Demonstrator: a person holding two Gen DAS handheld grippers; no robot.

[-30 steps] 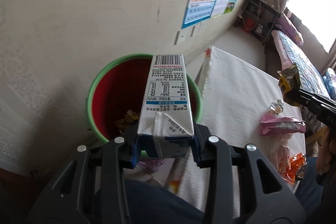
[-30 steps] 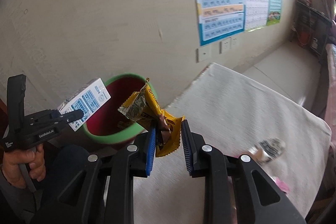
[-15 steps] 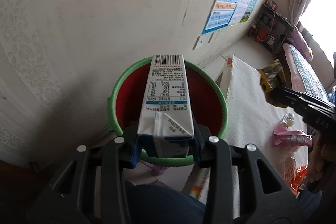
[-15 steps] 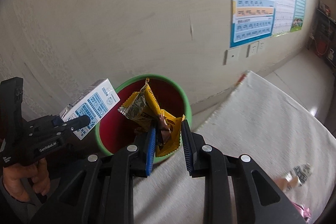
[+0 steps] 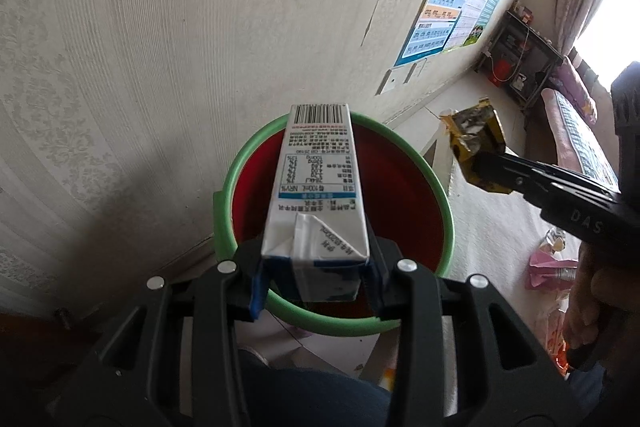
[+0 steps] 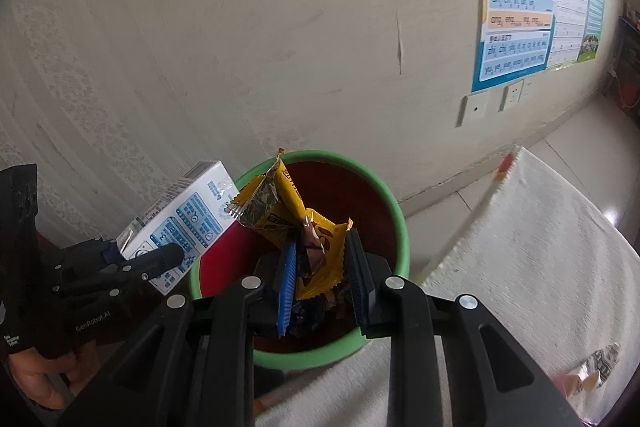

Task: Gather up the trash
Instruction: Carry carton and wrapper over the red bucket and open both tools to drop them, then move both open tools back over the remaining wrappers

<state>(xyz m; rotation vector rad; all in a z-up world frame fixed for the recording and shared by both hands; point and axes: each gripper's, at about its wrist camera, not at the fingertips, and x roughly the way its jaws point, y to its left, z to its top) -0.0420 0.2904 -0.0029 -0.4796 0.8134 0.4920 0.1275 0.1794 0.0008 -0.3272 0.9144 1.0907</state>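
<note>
green-rimmed red bin below both tools, some wrappers already at its bottom. milk carton pinched at its base in the left gripper, poised over the bin's centre. yellow wrapper loosely between the part-open fingers of the right gripper, above the opening. still on the white table at 3 o'clock: pink packet and smaller scraps. judged roughly midway.
</note>
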